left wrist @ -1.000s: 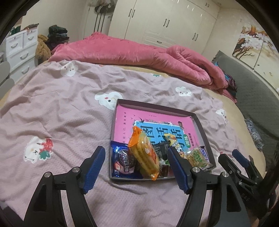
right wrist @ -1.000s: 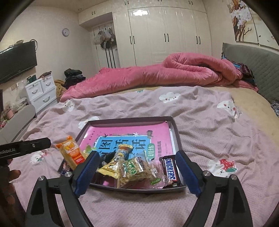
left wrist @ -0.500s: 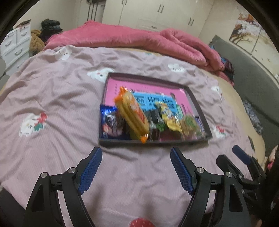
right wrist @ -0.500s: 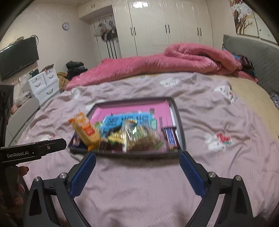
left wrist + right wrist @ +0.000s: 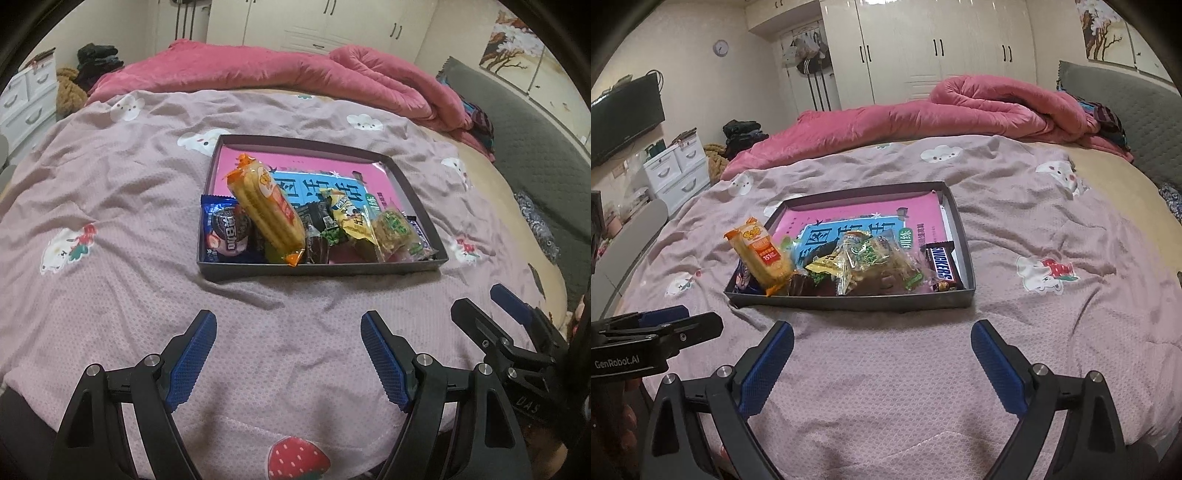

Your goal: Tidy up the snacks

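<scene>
A dark shallow tray (image 5: 321,267) (image 5: 849,301) lies on the pink bed sheet and holds a pile of snacks on a pink and blue book (image 5: 295,162). An orange cracker pack (image 5: 267,210) (image 5: 762,254) leans over a blue cookie pack (image 5: 225,230). Beside them lie a yellow packet (image 5: 351,218), a clear green-printed bag (image 5: 397,230) (image 5: 879,262) and a Snickers bar (image 5: 942,264). My left gripper (image 5: 289,315) hovers open over the sheet, short of the tray's near rim. My right gripper (image 5: 882,325) is open too, with nothing between its blue pads.
A rolled pink duvet (image 5: 332,77) lies along the far side of the bed. A grey headboard (image 5: 1126,99) stands at the right. White drawers (image 5: 676,170) and a television (image 5: 624,118) are off the left side. The sheet (image 5: 110,258) spreads wrinkled around the tray.
Both grippers have drawn back from the tray toward the bed's near edge, so the snacks now sit beyond the fingertips. The right jaws have spread a little wider.
</scene>
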A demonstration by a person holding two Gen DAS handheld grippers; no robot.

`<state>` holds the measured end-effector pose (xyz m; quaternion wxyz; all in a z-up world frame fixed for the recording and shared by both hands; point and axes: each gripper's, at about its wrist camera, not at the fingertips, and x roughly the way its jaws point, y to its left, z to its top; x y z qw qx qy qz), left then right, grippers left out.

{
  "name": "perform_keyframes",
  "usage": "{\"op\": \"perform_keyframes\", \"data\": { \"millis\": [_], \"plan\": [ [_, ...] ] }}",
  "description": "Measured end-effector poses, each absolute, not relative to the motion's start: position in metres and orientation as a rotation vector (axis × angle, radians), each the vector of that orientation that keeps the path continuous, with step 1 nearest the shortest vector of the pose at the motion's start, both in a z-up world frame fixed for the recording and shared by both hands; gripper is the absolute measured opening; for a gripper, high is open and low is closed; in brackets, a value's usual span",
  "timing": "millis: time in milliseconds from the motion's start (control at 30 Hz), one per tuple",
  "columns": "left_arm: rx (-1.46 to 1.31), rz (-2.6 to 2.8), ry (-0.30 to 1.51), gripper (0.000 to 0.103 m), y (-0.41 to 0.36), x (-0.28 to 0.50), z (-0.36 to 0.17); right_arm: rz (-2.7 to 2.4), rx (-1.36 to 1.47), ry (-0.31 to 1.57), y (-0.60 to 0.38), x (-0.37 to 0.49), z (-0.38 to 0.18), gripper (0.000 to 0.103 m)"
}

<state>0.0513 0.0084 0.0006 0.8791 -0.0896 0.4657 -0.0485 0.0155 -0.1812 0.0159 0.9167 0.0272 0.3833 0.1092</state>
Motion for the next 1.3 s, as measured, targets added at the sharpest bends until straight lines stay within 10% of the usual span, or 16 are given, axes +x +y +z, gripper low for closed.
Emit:
{"op": "perform_keyframes", "data": {
  "millis": [1300],
  "plan": [
    [-0.172,-0.102,0.969,0.082,0.0048,0.0509,-0.0009,0.214,0.054,0.786,-0.1832,0.0145,0.0143,0.097]
  ]
}}
